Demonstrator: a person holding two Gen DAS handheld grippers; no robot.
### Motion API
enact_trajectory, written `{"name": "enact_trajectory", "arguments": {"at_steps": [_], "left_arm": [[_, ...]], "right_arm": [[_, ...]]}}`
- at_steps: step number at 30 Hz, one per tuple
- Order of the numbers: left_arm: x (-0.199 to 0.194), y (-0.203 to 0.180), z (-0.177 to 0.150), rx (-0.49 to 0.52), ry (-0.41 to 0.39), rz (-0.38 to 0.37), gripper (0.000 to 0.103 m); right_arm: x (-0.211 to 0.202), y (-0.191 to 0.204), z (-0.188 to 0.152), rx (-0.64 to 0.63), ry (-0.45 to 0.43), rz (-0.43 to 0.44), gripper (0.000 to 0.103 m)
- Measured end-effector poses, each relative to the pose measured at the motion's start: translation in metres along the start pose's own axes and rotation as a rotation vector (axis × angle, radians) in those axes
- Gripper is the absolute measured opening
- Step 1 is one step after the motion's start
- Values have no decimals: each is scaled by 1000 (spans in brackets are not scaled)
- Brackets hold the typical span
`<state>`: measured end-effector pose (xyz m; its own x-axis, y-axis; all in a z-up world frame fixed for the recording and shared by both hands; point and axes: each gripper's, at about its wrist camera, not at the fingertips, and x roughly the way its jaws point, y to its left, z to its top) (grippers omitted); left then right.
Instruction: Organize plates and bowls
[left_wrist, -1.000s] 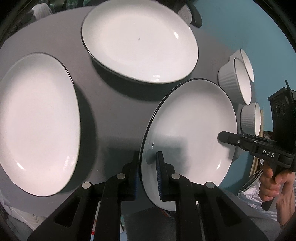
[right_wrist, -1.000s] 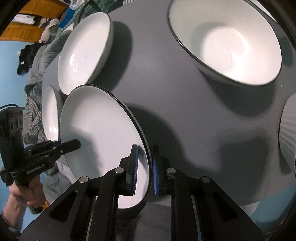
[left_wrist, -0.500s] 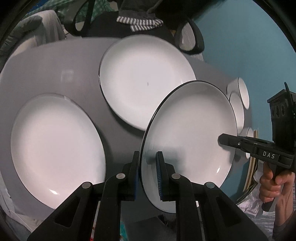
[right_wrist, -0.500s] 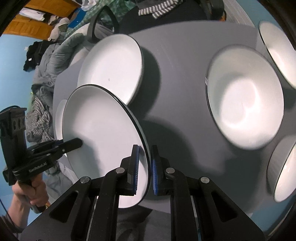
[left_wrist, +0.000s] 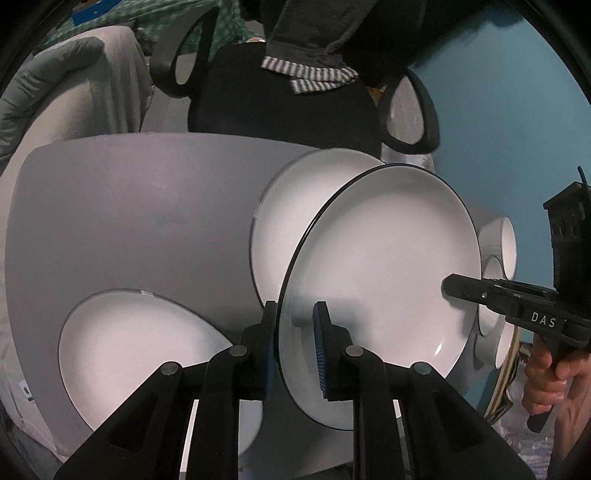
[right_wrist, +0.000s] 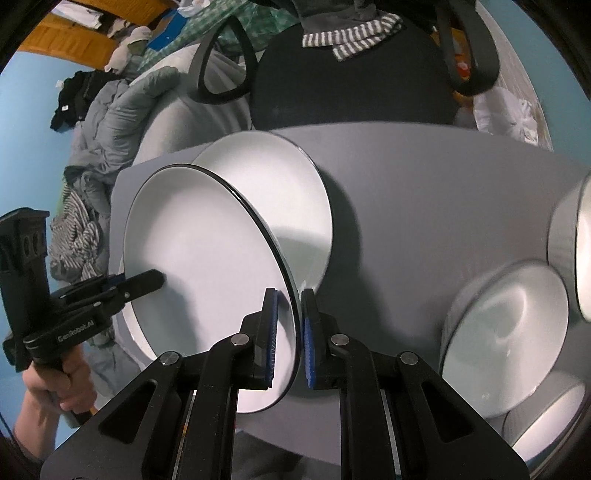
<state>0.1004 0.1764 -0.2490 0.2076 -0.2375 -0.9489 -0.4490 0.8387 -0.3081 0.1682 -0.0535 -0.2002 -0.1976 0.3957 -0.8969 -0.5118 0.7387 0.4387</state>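
A: Two grippers are clamped on one dinner plate (left_wrist: 384, 280), which is held clear of the grey table (left_wrist: 129, 206). The left gripper (left_wrist: 295, 347) has its jaws clenched over the plate's near-left rim; the right gripper (right_wrist: 288, 332) has its jaws clenched over the opposite rim, as seen from its own camera.

B: And where is the carried plate placed in the scene?

A: It is held tilted, nearest of all, with a second plate (left_wrist: 280, 236) lying on the table just behind it. A third plate (left_wrist: 122, 343) is seen on the near left of the table. Bowls (right_wrist: 506, 336) are gathered at the right edge, and an office chair (right_wrist: 351, 85) draped with a striped cloth (right_wrist: 354, 37) is seen beyond the far edge.

B: What could go wrong from here?

A: Judging by the task, the plate is probably meant to be stacked on the one behind it. Only thin strips of glazed rim are pinched, so a slip could be caused if the two grippers are moved unevenly or twisted against each other. If the plate is lowered while tilted, its edge could be knocked against the lower plate and chipped, or that plate could be pushed toward the far edge.
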Motion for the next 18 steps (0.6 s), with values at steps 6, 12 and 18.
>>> {"name": "enact_trajectory", "arguments": {"at_steps": [6,12,18], "left_arm": [[10,6,17,-28,19,39,18],[15,9,24,-47,33,65,18],[19,11,26,-61,45,79,19]], "right_arm": [[16,2,23,-5,49,4,13],[30,1,36,-3,96,17,13],[37,0,46,-5,122,15,13]]}}
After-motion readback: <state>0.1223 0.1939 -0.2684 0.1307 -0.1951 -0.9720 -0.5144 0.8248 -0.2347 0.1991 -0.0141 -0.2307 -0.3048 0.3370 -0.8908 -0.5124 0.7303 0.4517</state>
